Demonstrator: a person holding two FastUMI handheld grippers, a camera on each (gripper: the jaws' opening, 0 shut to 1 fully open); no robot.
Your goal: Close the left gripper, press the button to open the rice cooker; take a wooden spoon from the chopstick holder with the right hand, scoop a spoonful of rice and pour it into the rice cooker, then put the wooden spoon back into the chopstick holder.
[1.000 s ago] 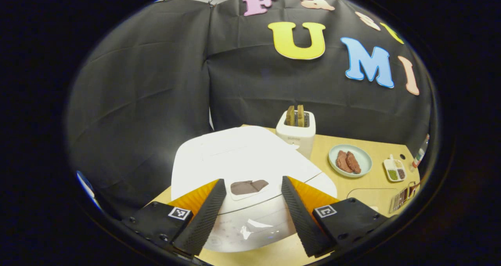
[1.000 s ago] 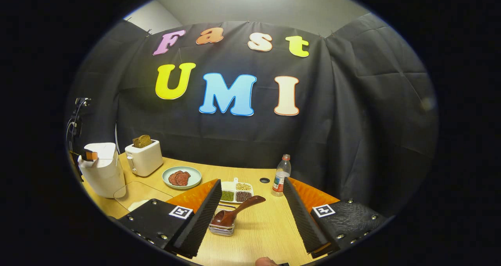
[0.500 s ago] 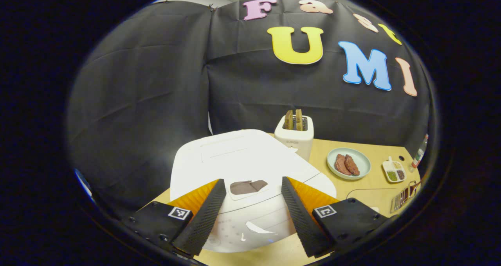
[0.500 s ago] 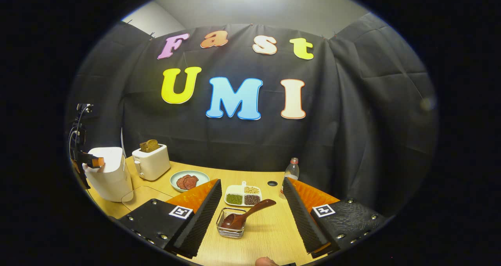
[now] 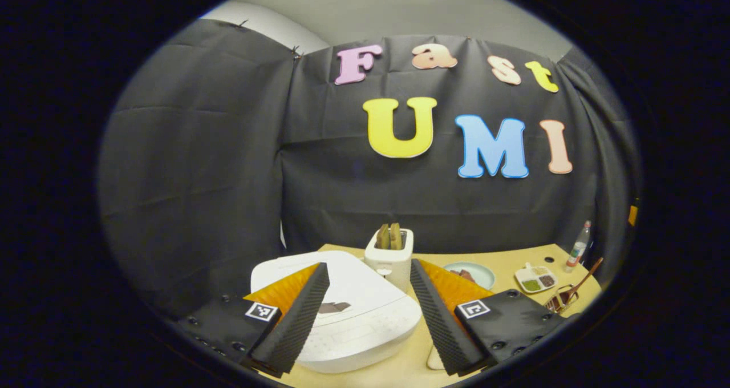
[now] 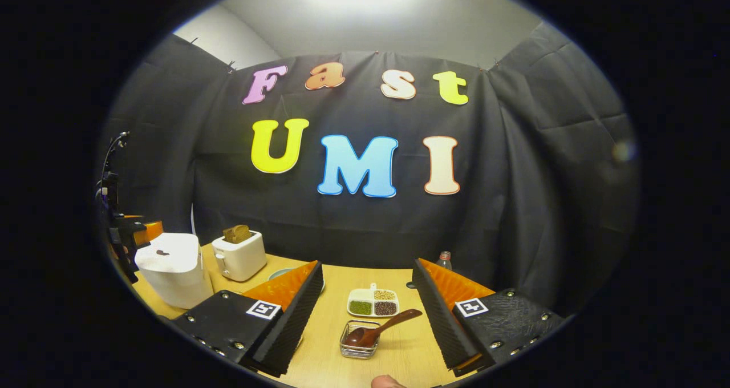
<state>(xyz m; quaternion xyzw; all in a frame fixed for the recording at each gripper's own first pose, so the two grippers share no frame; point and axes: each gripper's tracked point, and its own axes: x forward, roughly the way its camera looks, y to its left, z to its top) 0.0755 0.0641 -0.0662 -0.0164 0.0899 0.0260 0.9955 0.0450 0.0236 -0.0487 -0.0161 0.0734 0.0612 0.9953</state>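
Left gripper (image 5: 369, 314) fingers spread, empty; rice cooker (image 5: 348, 314) lid shut, between fingers, partly hidden. Right gripper (image 6: 368, 314) spread, empty; wooden spoon (image 6: 379, 328) in chopstick holder (image 6: 359, 348) between fingers, rice indiscernible.

Booth table (image 6: 325, 348) set with kitchen gear

With the toaster (image 6: 239, 255) as landmark on the pale wooden top: the rice cooker (image 6: 174, 277), lid shut, stands just left of it; a plate (image 5: 470, 274) lies to its right; farther right sit a divided tray (image 6: 373, 303) of grains, a wire holder (image 6: 359, 347) with a wooden spoon (image 6: 379, 330) leaning in it, and a bottle (image 5: 578, 246) near the far edge.
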